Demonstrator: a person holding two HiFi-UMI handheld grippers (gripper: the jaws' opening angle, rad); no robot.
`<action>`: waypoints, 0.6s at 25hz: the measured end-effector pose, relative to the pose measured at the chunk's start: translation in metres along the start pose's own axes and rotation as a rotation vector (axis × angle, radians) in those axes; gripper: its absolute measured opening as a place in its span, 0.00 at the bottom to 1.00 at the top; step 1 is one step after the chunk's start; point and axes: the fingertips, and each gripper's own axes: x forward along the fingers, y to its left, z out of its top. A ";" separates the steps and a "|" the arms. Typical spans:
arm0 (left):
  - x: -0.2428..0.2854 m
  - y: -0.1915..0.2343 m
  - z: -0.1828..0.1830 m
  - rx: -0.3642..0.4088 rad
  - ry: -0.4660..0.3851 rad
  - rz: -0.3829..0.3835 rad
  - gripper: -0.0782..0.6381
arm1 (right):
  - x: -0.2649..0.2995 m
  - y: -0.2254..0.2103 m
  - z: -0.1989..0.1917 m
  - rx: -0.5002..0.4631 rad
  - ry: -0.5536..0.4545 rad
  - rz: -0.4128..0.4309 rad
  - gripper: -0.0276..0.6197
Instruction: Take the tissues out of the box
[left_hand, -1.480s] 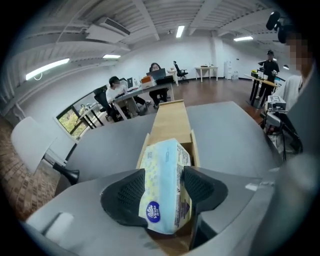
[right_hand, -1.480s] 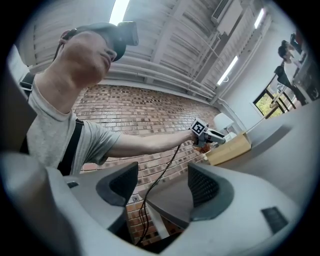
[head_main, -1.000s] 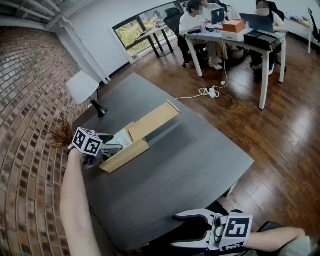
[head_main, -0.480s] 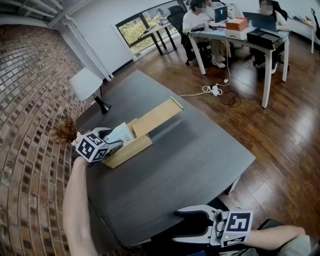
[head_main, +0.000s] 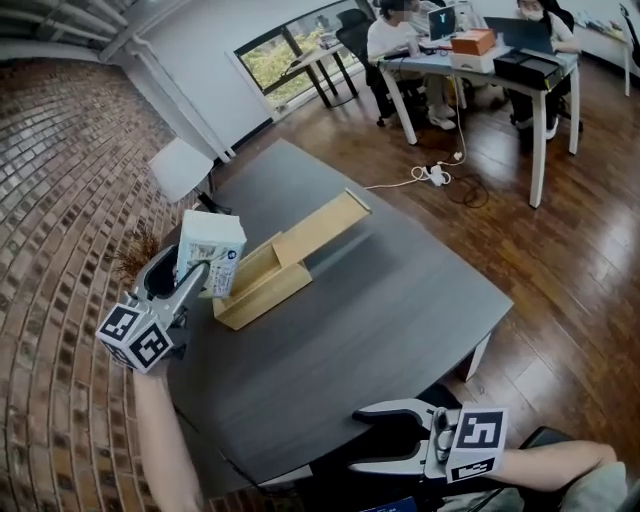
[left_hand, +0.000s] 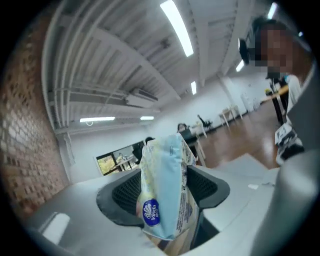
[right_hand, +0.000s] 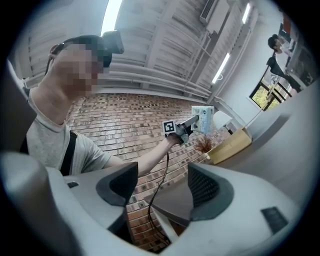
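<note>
A pale blue and white tissue pack (head_main: 210, 252) hangs in the air above the table's left edge, with my left gripper (head_main: 188, 278) shut on it. In the left gripper view the tissue pack (left_hand: 165, 190) fills the gap between both pads. The wooden box (head_main: 262, 283) lies open on the dark table (head_main: 370, 310), with its slid-out lid (head_main: 322, 228) stretching away to the right. My right gripper (head_main: 385, 440) stands open at the table's near edge, nothing between its fingers. From the right gripper view the tissue pack (right_hand: 203, 119) and the wooden box (right_hand: 229, 145) show far off.
A white lamp (head_main: 182, 168) and a dried plant (head_main: 135, 258) stand at the table's left side by the brick wall (head_main: 50, 220). People sit at a white desk (head_main: 480, 60) at the back right. A power strip (head_main: 435, 176) lies on the wood floor.
My left gripper has lifted the tissue pack up out of the box and tilted back toward me. The right gripper has stayed in place.
</note>
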 end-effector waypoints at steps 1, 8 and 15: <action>-0.018 -0.006 0.013 -0.116 -0.116 -0.006 0.52 | 0.001 0.003 0.001 0.005 -0.006 0.009 0.52; -0.133 -0.079 -0.007 -1.145 -1.044 -0.208 0.52 | -0.007 0.007 0.004 0.108 -0.079 0.043 0.52; -0.193 -0.173 -0.034 -1.304 -1.199 -0.252 0.52 | 0.001 0.035 -0.002 0.089 -0.048 0.126 0.52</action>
